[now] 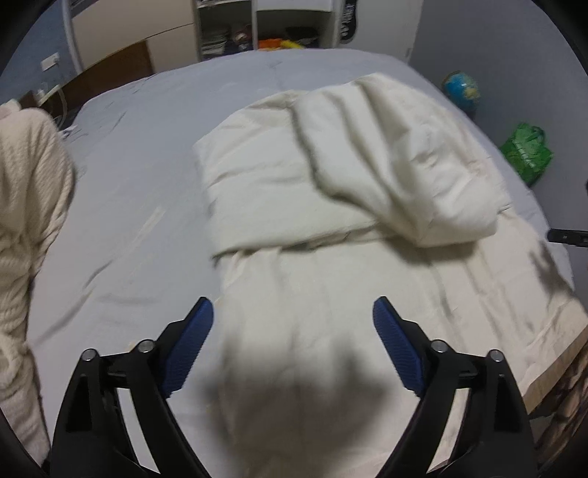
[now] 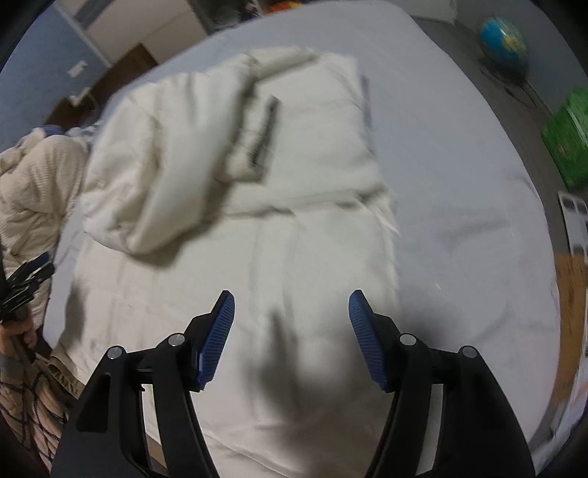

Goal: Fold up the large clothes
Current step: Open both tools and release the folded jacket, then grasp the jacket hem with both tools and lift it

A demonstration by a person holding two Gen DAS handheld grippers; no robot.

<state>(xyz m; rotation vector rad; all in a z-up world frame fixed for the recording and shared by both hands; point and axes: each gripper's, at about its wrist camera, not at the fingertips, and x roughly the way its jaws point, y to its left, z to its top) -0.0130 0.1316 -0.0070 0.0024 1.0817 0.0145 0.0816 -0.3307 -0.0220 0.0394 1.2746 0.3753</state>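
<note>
A large cream garment (image 1: 330, 206) lies spread on the grey bed sheet (image 1: 139, 191), its far part folded back over itself in a thick bundle. My left gripper (image 1: 293, 312) hangs open above the garment's near, flat part, with nothing between its blue pads. In the right wrist view the same garment (image 2: 257, 220) fills the middle. My right gripper (image 2: 292, 305) is open over its near part, also holding nothing. The left gripper (image 2: 25, 283) shows at that view's left edge.
A cream knitted garment (image 1: 29, 220) is heaped at the bed's left side (image 2: 36, 176). A globe (image 1: 459, 88) and a green bag (image 1: 527, 152) stand on the floor to the right. Shelves (image 1: 257, 29) stand beyond the bed.
</note>
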